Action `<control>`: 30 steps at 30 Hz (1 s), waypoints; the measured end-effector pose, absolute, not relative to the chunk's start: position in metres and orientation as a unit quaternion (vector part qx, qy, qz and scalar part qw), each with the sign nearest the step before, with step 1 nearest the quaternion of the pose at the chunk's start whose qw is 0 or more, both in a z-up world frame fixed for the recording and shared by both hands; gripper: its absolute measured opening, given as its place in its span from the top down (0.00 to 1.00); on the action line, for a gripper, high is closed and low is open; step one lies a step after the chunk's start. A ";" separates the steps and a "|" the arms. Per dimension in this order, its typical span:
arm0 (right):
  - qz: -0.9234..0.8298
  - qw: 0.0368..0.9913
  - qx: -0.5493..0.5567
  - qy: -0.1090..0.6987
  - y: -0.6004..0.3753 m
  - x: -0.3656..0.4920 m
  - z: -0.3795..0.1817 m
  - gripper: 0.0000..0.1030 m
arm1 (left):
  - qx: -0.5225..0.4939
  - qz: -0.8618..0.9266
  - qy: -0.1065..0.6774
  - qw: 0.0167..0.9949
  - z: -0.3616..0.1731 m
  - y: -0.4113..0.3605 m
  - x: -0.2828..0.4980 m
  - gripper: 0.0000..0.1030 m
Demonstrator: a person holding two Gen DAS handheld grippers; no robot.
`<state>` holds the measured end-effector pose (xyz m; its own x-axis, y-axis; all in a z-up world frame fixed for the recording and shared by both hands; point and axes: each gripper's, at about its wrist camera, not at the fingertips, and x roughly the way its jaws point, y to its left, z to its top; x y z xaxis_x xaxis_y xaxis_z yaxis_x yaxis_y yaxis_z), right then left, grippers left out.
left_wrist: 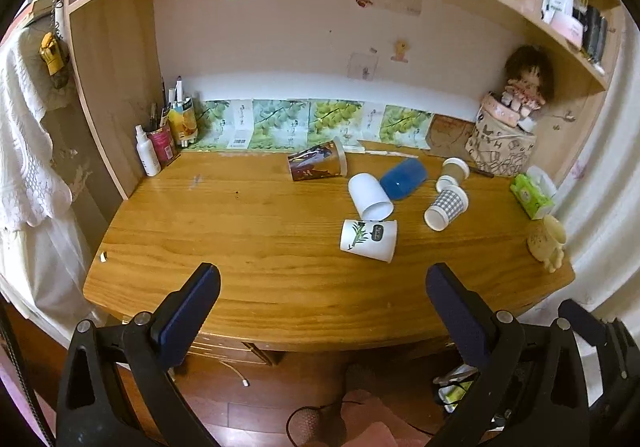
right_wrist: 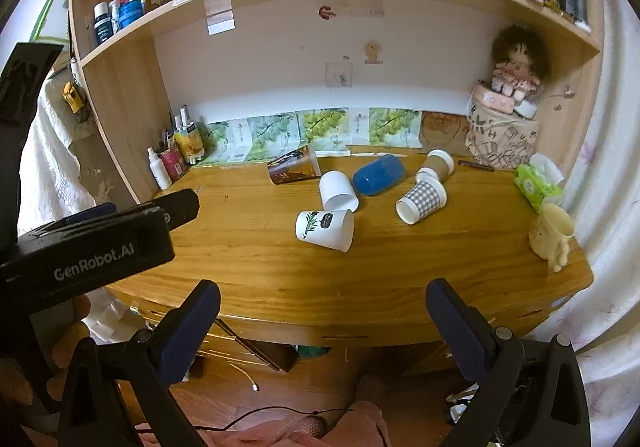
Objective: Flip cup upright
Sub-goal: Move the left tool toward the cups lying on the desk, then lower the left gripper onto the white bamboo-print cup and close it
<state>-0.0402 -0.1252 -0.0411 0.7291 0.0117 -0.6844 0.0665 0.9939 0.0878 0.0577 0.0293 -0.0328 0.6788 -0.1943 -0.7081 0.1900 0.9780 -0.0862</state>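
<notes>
Several cups lie on their sides on the wooden desk (left_wrist: 240,239): a white cup with a bamboo print (left_wrist: 369,240) (right_wrist: 325,230) nearest me, a plain white cup (left_wrist: 370,197) (right_wrist: 338,191), a blue cup (left_wrist: 402,179) (right_wrist: 378,175), a checked paper cup (left_wrist: 446,207) (right_wrist: 421,202), a brown paper cup (left_wrist: 455,170) (right_wrist: 438,164) and a dark printed cup (left_wrist: 318,166) (right_wrist: 294,168). My left gripper (left_wrist: 322,283) is open and empty, back from the desk's front edge. My right gripper (right_wrist: 322,299) is open and empty, also short of the desk. The left gripper's body (right_wrist: 100,243) shows at left in the right wrist view.
A cream mug (left_wrist: 548,241) (right_wrist: 552,233) stands upright at the desk's right edge beside a green tissue pack (left_wrist: 532,196). A bag with a doll (left_wrist: 504,143) sits back right. Pen pots and a spray bottle (left_wrist: 146,151) stand back left. Shelves hang overhead.
</notes>
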 end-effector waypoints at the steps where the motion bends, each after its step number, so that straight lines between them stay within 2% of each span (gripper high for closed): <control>1: -0.012 0.928 0.054 0.369 -0.127 -0.036 -0.041 0.00 | -0.001 -0.101 0.389 0.916 -0.032 0.026 0.062 0.00; 19: 0.103 0.911 0.054 0.396 -0.188 0.087 -0.045 0.00 | 0.033 -0.057 0.404 0.912 -0.030 -0.035 0.154 0.00; 30: 0.140 0.859 0.104 0.482 -0.226 0.154 -0.084 0.00 | 0.099 -0.042 0.427 0.898 -0.042 -0.062 0.199 0.00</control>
<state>0.1545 -0.2265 -0.0844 0.4966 0.3414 -0.7980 -0.1407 0.9389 0.3142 0.1987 -0.0618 -0.0415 0.6322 0.0089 -0.7747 0.1606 0.9767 0.1423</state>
